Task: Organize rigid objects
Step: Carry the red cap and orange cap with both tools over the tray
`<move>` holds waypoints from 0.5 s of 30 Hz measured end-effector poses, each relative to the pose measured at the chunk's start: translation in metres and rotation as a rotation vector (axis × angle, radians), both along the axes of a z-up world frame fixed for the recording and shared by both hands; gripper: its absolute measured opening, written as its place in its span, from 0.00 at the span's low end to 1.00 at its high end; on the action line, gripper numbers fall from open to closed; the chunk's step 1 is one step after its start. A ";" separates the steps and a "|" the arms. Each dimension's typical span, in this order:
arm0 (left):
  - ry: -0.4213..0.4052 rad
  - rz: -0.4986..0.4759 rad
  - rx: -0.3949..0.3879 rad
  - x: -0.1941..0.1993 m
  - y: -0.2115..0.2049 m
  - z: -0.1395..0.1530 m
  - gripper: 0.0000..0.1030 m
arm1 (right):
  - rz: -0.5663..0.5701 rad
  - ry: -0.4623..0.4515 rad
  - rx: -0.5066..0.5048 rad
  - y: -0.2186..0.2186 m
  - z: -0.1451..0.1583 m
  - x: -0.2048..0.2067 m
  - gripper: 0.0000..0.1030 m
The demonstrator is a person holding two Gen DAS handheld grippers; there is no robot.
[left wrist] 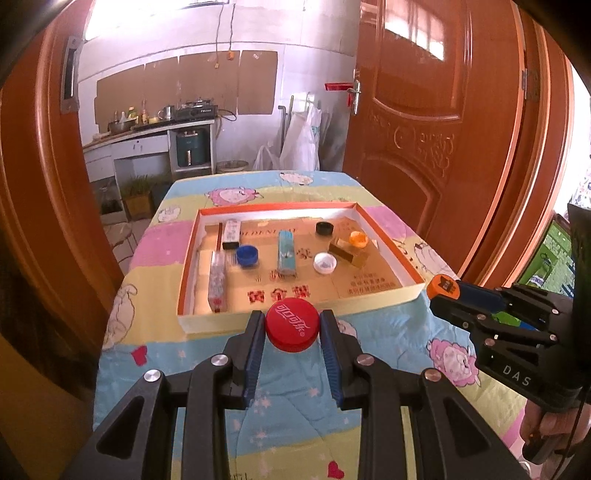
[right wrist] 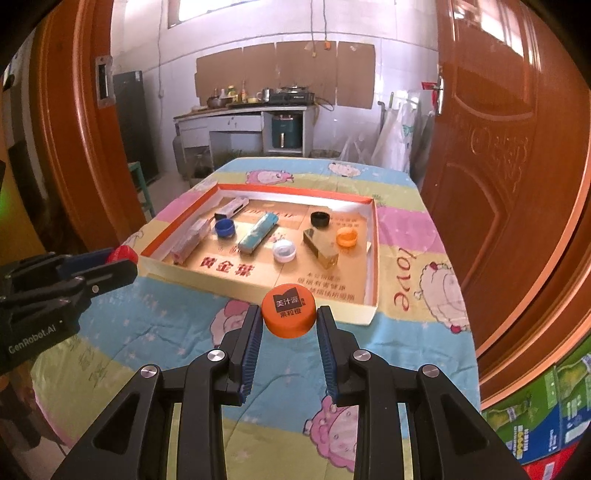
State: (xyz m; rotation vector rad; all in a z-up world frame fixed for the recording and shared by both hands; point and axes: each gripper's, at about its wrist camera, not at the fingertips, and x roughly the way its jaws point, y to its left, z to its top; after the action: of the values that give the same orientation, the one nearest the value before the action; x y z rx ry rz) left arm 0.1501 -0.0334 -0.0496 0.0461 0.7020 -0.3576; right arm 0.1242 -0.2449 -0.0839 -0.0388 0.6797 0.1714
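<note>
The left hand-held gripper [left wrist: 292, 325] pinches a red bottle cap [left wrist: 292, 324] and the right hand-held gripper [right wrist: 289, 318] pinches an orange bottle cap [right wrist: 289, 314] — both caps held above the quilt-covered surface [left wrist: 177, 369], just short of the near wall of the shallow tray [left wrist: 295, 312].

Orange wooden doors [left wrist: 413, 122], white-walled kitchen counter [right wrist: 240, 110], bright window [right wrist: 221, 5] light.

A table [left wrist: 155, 258] under a sheep-print quilt [right wrist: 424, 236] carries a shallow orange-rimmed box [left wrist: 391, 291].

"DAS" on right tool [left wrist: 443, 291]
</note>
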 end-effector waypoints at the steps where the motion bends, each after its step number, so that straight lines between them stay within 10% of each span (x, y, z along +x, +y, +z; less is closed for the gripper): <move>1: -0.002 -0.001 -0.001 0.003 0.000 0.001 0.30 | 0.000 -0.001 -0.002 0.000 0.001 0.001 0.30; 15: 0.013 -0.002 0.006 0.038 -0.003 0.002 0.30 | 0.005 -0.013 -0.018 -0.011 0.012 0.032 0.30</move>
State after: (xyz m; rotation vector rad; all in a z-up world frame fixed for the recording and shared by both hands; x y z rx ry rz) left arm 0.1880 -0.0365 -0.0476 0.0506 0.7159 -0.3582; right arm 0.1562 -0.2562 -0.0719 -0.0589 0.6682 0.1691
